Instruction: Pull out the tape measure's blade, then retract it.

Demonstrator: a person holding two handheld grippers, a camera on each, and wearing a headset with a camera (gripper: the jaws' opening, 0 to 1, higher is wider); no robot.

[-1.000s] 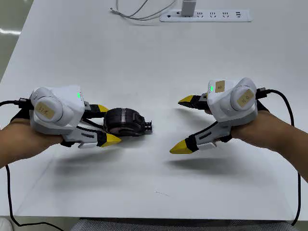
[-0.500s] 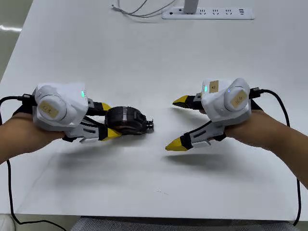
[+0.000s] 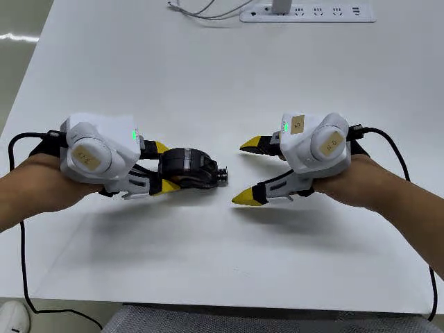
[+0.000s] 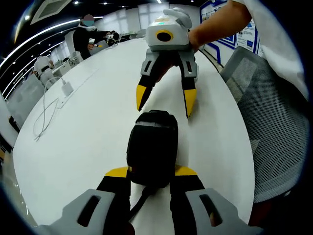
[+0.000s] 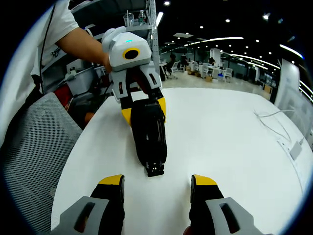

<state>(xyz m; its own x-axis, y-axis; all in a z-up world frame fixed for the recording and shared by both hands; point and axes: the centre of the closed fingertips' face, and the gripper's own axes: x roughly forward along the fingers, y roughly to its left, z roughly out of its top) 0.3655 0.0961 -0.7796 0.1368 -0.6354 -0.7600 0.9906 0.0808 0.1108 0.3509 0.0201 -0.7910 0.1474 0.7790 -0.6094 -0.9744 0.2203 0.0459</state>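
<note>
The left gripper [image 3: 166, 166] has its yellow-tipped jaws pressed against both sides of the black tape measure [image 3: 191, 168]. The tape measure rests on the white tabletop [image 3: 208, 83] with its blade drawn in. In the head view its hook end [image 3: 222, 175] points toward 3 o'clock. The right gripper [image 3: 244, 171] holds its jaws spread wide with nothing between them, just beside that hook end but apart from it. In the right gripper view the tape measure [image 5: 149, 132] lies at 12 o'clock from the parted jaws.

Each gripper body carries tan stickers [image 3: 330, 143], and their writing is too small to read. A black cord [image 3: 22, 257] trails from the left gripper. At 12 o'clock, along the tabletop's far edge, lie a white power strip [image 3: 309, 12] with a plug [image 3: 281, 5] in it and a white cable [image 3: 201, 10]. In the left gripper view a grey mesh chair [image 4: 264, 122] stands at 3 o'clock beside the tabletop.
</note>
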